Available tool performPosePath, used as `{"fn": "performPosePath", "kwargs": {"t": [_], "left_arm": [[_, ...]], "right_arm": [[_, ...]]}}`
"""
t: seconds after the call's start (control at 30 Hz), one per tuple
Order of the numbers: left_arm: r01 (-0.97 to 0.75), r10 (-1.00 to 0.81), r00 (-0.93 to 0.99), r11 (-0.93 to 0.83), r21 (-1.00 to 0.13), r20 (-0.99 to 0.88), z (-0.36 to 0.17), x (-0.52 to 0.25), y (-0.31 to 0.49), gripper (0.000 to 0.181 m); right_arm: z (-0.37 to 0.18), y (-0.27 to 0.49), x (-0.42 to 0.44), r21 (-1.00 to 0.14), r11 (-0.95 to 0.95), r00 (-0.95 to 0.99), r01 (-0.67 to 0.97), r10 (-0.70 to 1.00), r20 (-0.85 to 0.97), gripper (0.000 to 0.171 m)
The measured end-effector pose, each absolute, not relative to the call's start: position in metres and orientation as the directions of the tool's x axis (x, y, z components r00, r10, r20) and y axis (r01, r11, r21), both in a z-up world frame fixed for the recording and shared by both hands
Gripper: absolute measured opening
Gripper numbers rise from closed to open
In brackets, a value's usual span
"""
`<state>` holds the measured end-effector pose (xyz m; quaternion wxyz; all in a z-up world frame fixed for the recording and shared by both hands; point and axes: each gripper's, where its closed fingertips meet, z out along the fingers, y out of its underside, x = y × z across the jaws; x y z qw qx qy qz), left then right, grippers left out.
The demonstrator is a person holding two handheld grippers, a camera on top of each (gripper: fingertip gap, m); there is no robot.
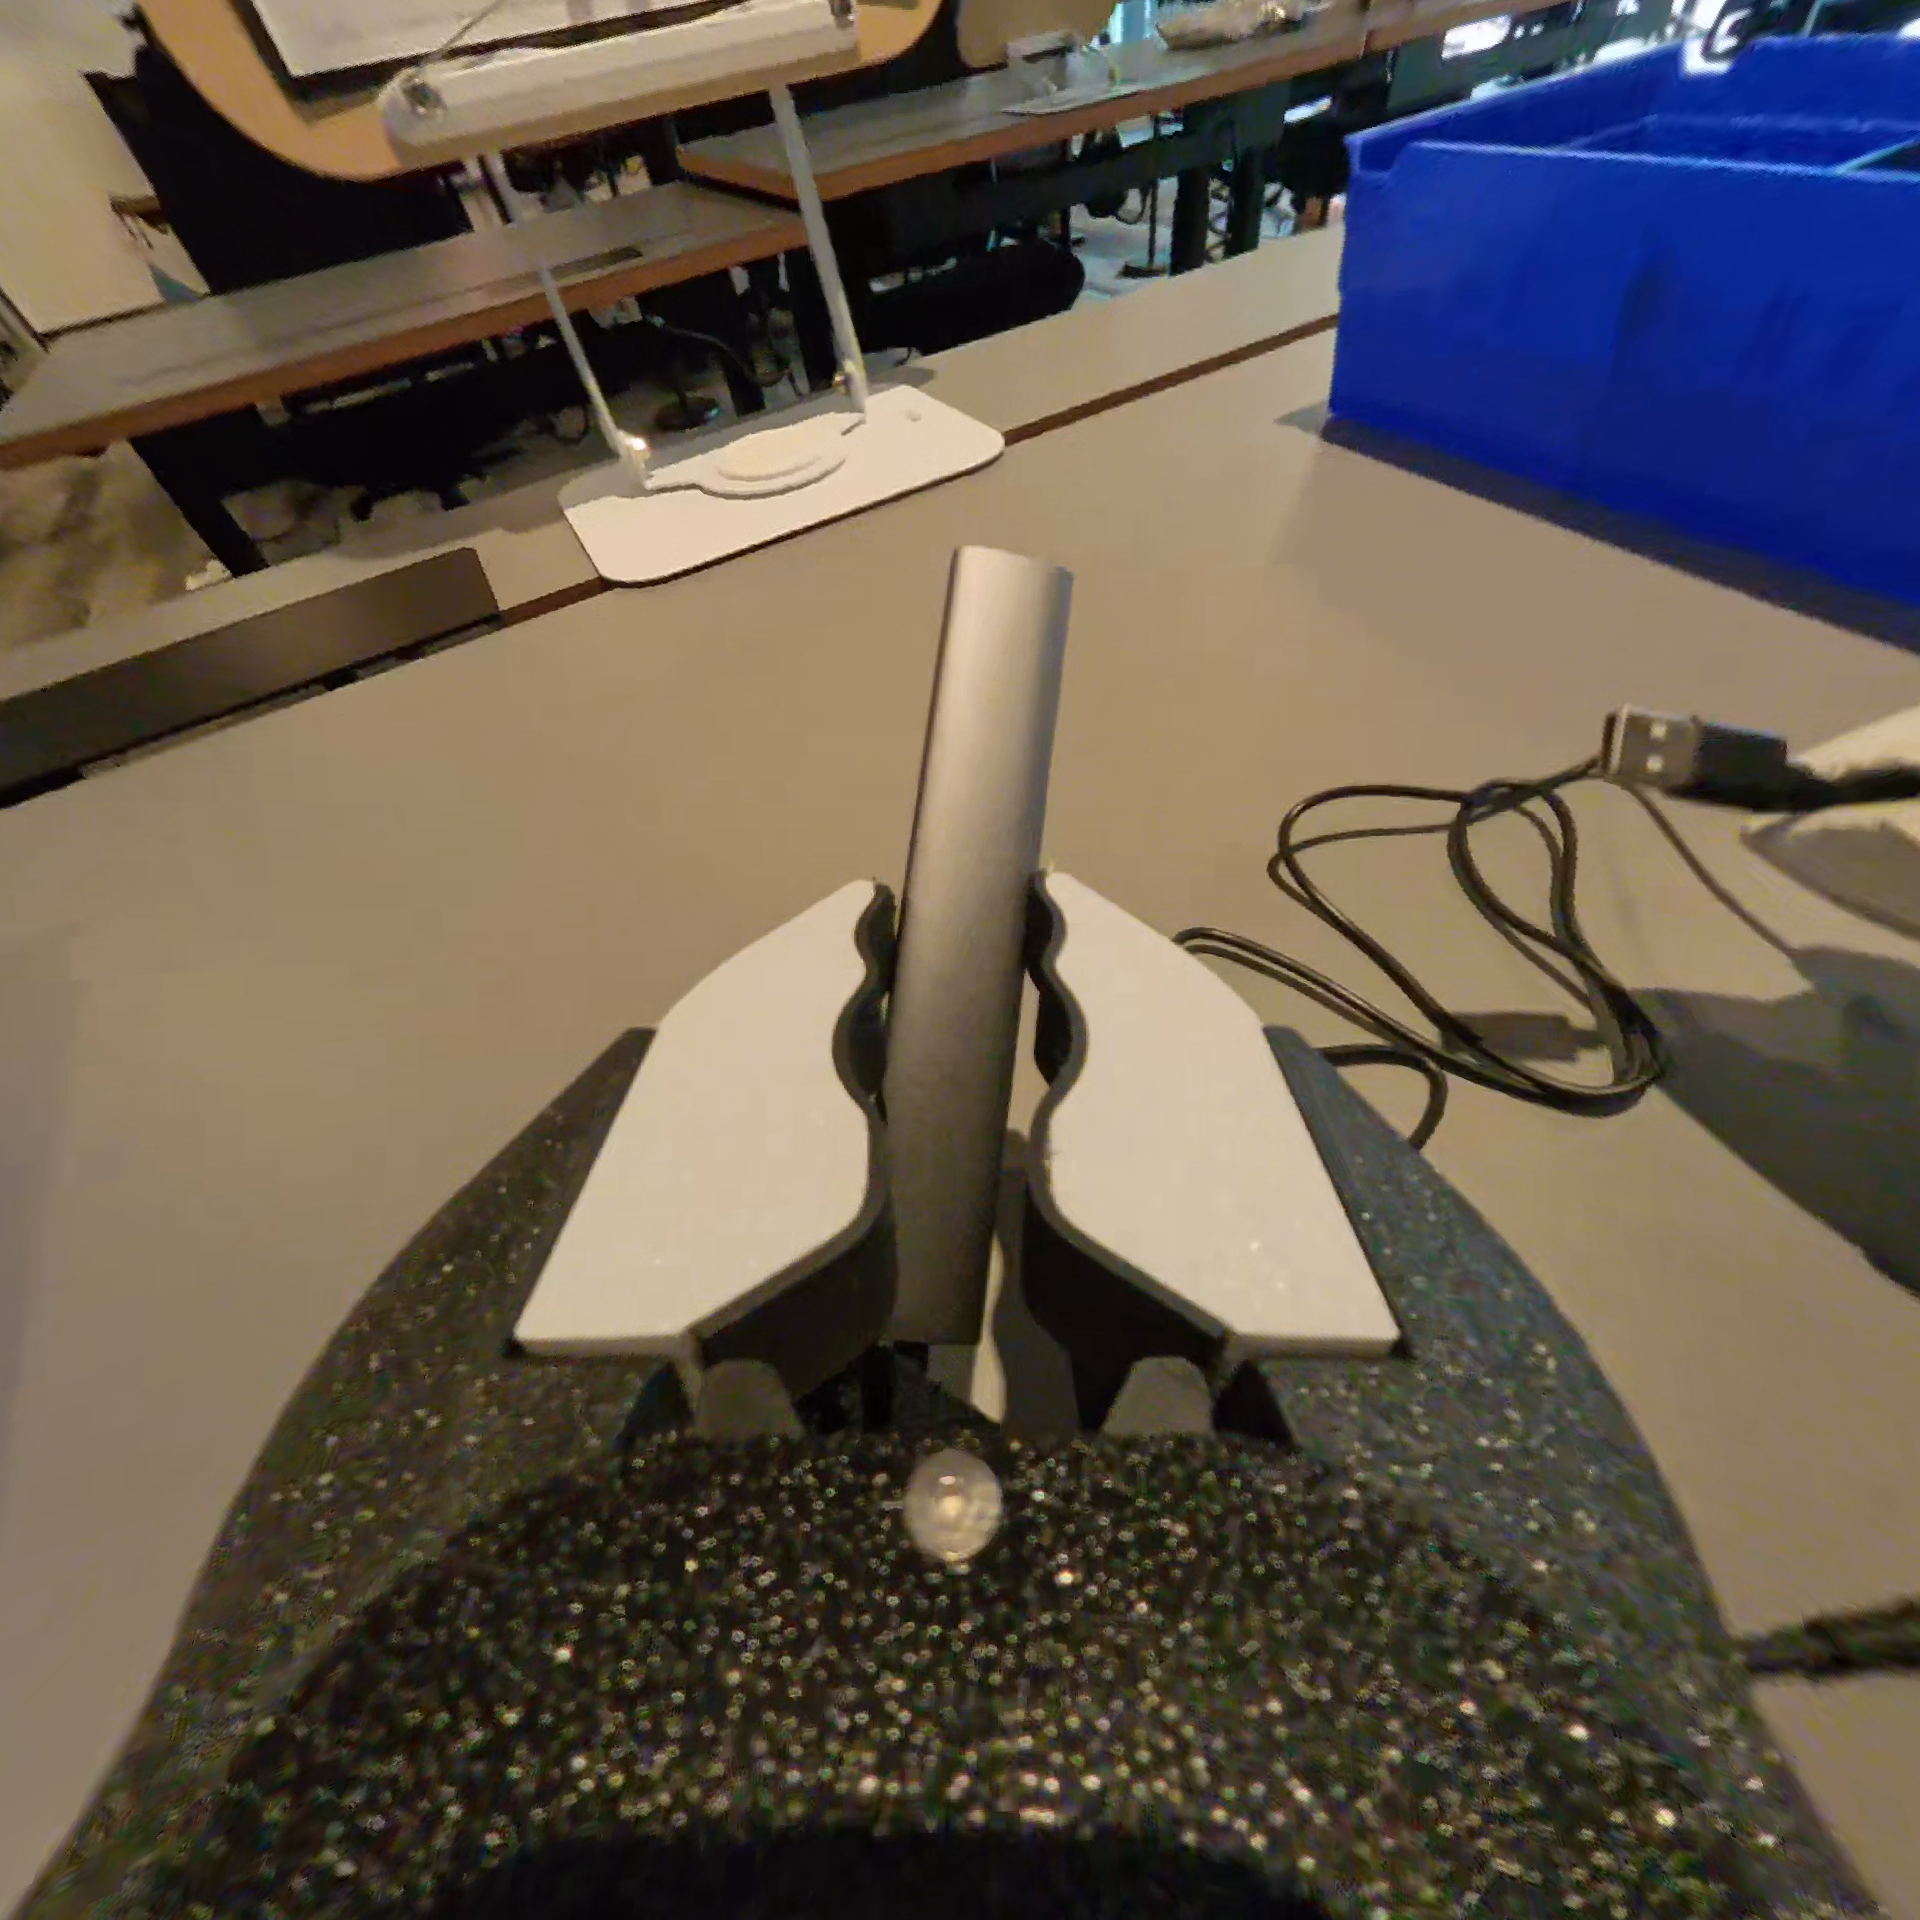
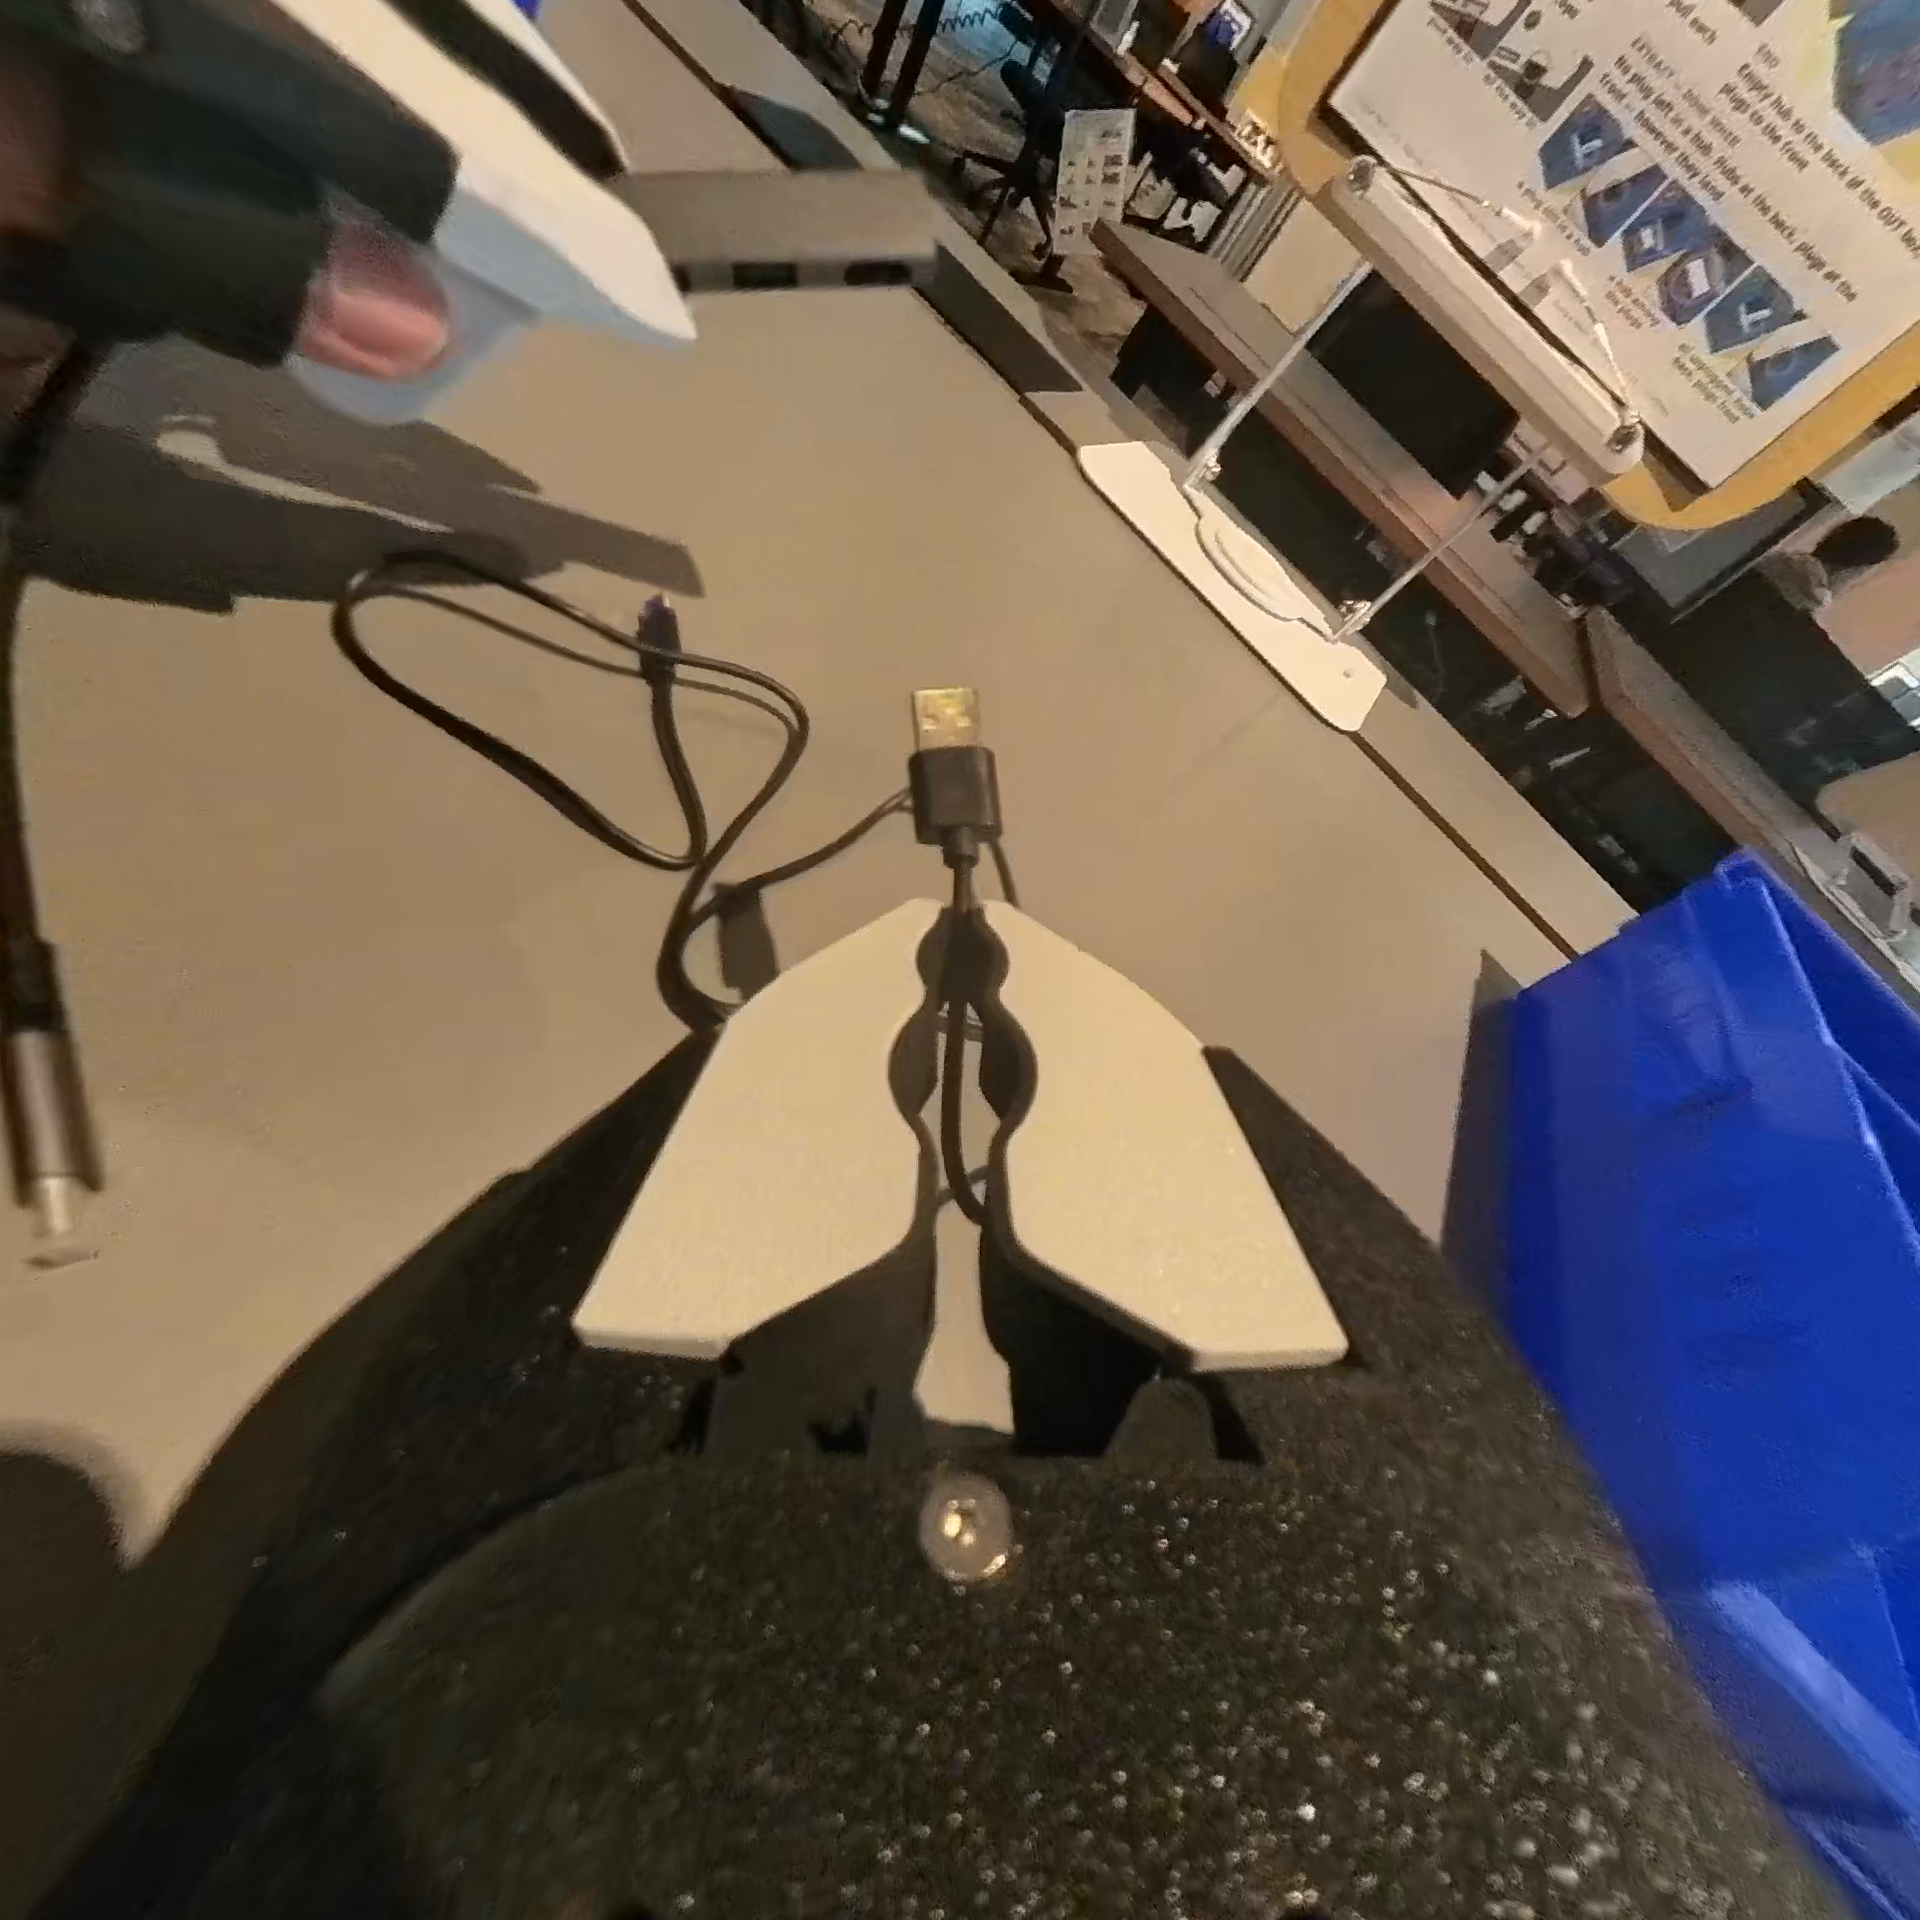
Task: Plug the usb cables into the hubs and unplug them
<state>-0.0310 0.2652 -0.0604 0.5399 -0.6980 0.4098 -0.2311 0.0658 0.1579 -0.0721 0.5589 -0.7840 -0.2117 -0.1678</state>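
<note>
The left gripper (image 1: 961, 997) is pinching the hub (image 1: 977, 935); the right gripper (image 2: 961, 914) is pinching the cable (image 2: 961, 1039) behind its plug (image 2: 951, 769). Plugging in is not yet done.

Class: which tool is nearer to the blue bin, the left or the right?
Right. The right tool, gripping the USB cable, sits beside the blue bin; the left tool, holding the hub, is farther away.

Blue bin (image 1: 1621, 343) and white stand base (image 1: 779, 483) on grey table (image 1: 416, 883).
</note>
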Motion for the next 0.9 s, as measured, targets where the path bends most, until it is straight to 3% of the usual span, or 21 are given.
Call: {"fn": "performPosePath", "kwargs": {"t": [0.2, 0.43, 0.5, 0.73, 0.9], "left_arm": [[-0.272, -0.844, 0.523, -0.032, -0.962, -0.120, -0.051, -0.031, 0.257, 0.024], [-0.269, -0.879, 0.451, 0.033, -0.963, -0.156, -0.048, -0.022, 0.242, 0.024], [-0.234, -0.899, 0.412, 0.051, -0.971, -0.146, -0.043, -0.017, 0.233, 0.024], [-0.259, -0.931, 0.322, 0.086, -0.962, -0.170, -0.047, -0.008, 0.219, 0.024], [-0.425, -0.909, 0.268, 0.186, -0.886, -0.319, -0.068, 0.002, 0.212, 0.024]], "right_arm": [[-0.068, 0.155, 0.089, -0.817, -0.308, 0.866, 0.488, 0.052, 0.497, 0.002], [-0.103, 0.158, 0.094, -0.560, -0.479, 0.683, 0.676, 0.123, 0.720, 0.003], [-0.102, 0.159, 0.092, -0.534, -0.466, 0.648, 0.705, 0.118, 0.752, 0.003], [-0.070, 0.154, 0.087, -0.800, -0.284, 0.846, 0.528, 0.096, 0.524, 0.041], [-0.039, 0.143, 0.092, -0.950, -0.117, 0.953, 0.291, 0.127, 0.277, 0.046]]}}
